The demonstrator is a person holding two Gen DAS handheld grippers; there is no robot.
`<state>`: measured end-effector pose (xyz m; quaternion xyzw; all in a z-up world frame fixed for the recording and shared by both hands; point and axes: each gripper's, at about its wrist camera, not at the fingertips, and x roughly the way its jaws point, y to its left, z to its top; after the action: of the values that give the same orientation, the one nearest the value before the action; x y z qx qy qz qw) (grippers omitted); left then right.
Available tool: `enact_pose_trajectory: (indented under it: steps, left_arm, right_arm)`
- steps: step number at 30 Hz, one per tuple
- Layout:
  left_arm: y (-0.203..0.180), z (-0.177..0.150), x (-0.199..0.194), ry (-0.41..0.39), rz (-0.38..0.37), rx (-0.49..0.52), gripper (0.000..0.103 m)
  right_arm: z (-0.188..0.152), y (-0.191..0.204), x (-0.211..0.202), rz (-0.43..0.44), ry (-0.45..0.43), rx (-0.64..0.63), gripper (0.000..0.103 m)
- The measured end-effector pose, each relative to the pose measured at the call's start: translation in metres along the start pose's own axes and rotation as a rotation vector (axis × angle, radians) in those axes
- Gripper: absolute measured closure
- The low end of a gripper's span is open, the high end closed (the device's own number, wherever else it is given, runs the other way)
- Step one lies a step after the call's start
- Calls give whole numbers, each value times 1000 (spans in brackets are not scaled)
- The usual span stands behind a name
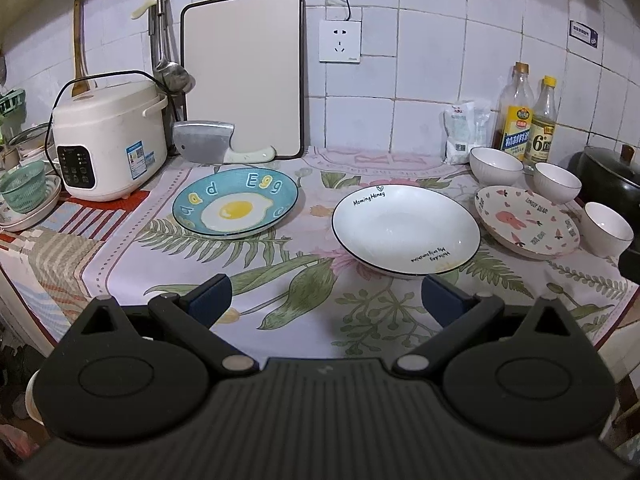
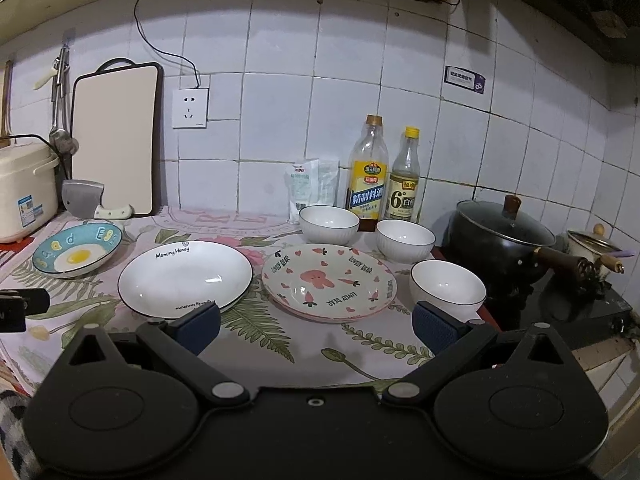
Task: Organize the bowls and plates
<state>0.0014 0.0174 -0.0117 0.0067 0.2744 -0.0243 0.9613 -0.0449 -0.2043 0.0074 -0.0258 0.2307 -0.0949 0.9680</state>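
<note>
Three plates lie in a row on the floral cloth: a blue egg plate (image 1: pixel 236 202) (image 2: pixel 78 254) at left, a white deep plate (image 1: pixel 406 230) (image 2: pixel 186 278) in the middle, a pink rabbit plate (image 1: pixel 528 222) (image 2: pixel 328 280) at right. Three white bowls stand behind and right of the pink plate: one (image 2: pixel 329 224), a second (image 2: pixel 405 240), a third (image 2: pixel 448 290). My left gripper (image 1: pixel 326 300) is open and empty, in front of the white plate. My right gripper (image 2: pixel 316 326) is open and empty, in front of the pink plate.
A rice cooker (image 1: pixel 110 148) stands at left, with a cutting board (image 1: pixel 242 76) and cleaver (image 1: pixel 204 142) against the wall. Two bottles (image 2: pixel 368 172) (image 2: pixel 404 180) and a bag (image 2: pixel 308 190) stand behind the bowls. A black lidded pot (image 2: pixel 504 236) sits on the stove at right.
</note>
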Motion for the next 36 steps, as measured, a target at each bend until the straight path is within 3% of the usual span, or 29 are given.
enact_pose_trajectory:
  steps: [21, 36]
  left_arm:
    - [-3, -6, 4, 6, 9, 23, 0]
    - [-8, -12, 2, -53, 20, 55, 0]
  right_arm:
    - [-7, 1, 6, 5, -23, -7, 0]
    - [-12, 2, 9, -16, -47, -6, 0]
